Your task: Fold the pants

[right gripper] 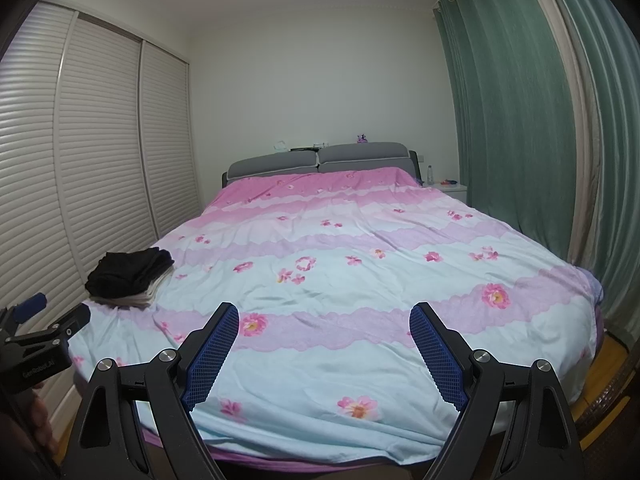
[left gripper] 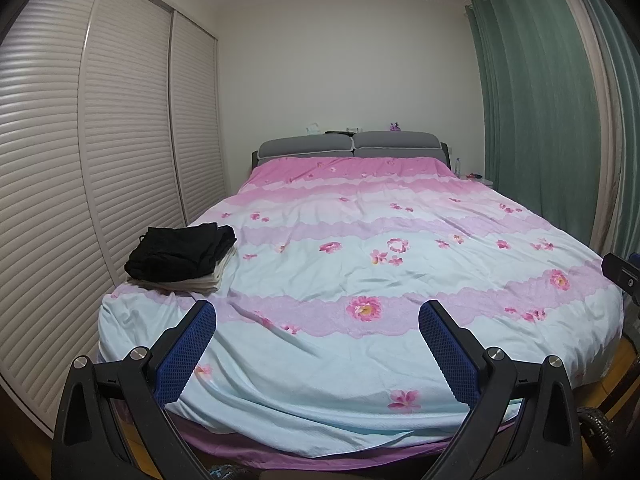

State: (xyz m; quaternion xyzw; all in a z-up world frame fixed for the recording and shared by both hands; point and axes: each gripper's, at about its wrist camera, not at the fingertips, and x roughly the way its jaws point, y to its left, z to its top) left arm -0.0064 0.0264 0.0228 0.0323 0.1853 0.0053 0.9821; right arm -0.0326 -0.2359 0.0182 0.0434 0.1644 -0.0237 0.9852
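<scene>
A stack of folded clothes lies near the bed's left front corner: black folded pants (left gripper: pixel 182 254) on top of light beige folded garments (left gripper: pixel 200 282). It also shows in the right wrist view (right gripper: pixel 130 274). My left gripper (left gripper: pixel 318 344) is open and empty, held at the foot of the bed, to the right of the stack and well short of it. My right gripper (right gripper: pixel 324 346) is open and empty over the foot of the bed. The left gripper's body shows at the left edge of the right wrist view (right gripper: pixel 44 344).
The bed (left gripper: pixel 400 360) has a pale blue and pink floral cover and grey headboard cushions (left gripper: pixel 348 145). White louvred wardrobe doors (left gripper: pixel 80 160) run along the left. Green curtains (left gripper: pixel 540 120) hang on the right. A white nightstand (right gripper: pixel 450 190) with a bottle stands at the back right.
</scene>
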